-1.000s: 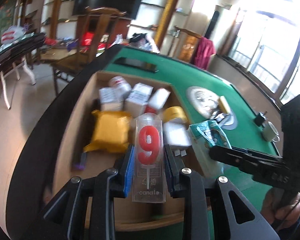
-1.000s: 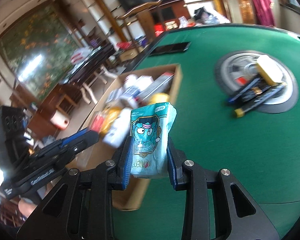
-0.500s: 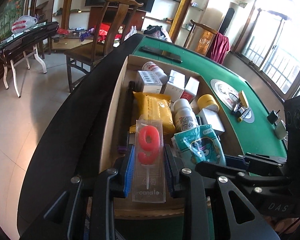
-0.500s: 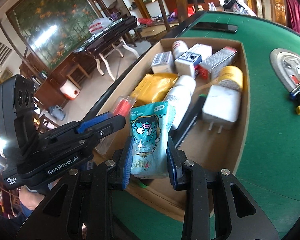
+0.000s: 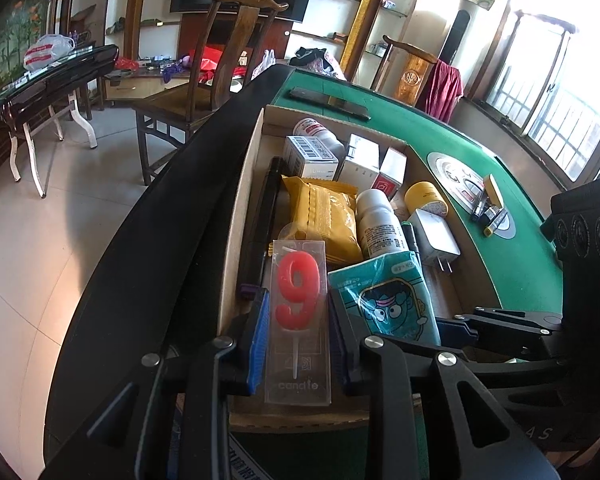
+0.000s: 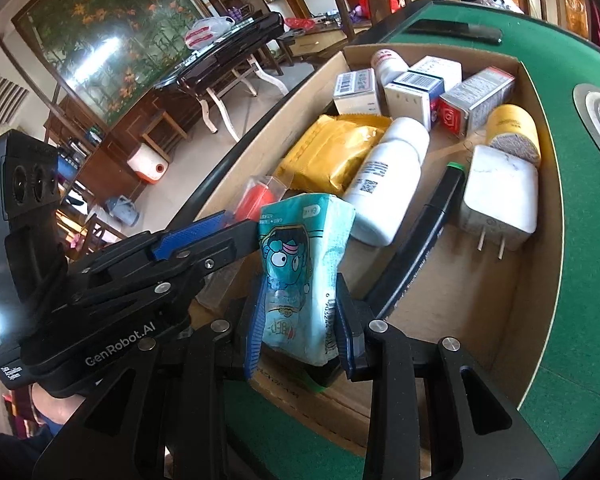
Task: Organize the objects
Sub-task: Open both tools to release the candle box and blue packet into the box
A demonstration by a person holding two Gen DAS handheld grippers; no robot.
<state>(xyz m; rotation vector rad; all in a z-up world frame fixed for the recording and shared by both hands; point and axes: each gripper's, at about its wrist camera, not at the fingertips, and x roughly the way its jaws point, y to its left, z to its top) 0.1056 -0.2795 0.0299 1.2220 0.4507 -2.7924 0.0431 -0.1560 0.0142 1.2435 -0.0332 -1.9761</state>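
My left gripper (image 5: 298, 336) is shut on a clear pack with a red number-9 candle (image 5: 298, 300), held over the near left corner of the cardboard box (image 5: 236, 216). Just to its right, my right gripper (image 6: 300, 320) is shut on a teal tissue pack with a cartoon face (image 6: 300, 264), also above the near end of the box (image 6: 536, 280). In the right wrist view the left gripper (image 6: 204, 236) reaches in from the left with the candle's red tip (image 6: 252, 200) showing. The tissue pack (image 5: 384, 296) also appears in the left wrist view.
Inside the box lie a yellow snack bag (image 6: 336, 152), a white bottle (image 6: 384, 184), a white charger (image 6: 500, 196), a black marker (image 6: 424, 232), a yellow tape roll (image 6: 512, 132) and several small cartons (image 6: 420, 88). On the green table (image 5: 532, 280) sits a round tray (image 5: 472, 196) with pens. A chair (image 5: 204, 92) stands beyond.
Both grippers have moved in over the near end of the box and lower, each still holding its item; the right one swung left from the table side to sit beside the left one.
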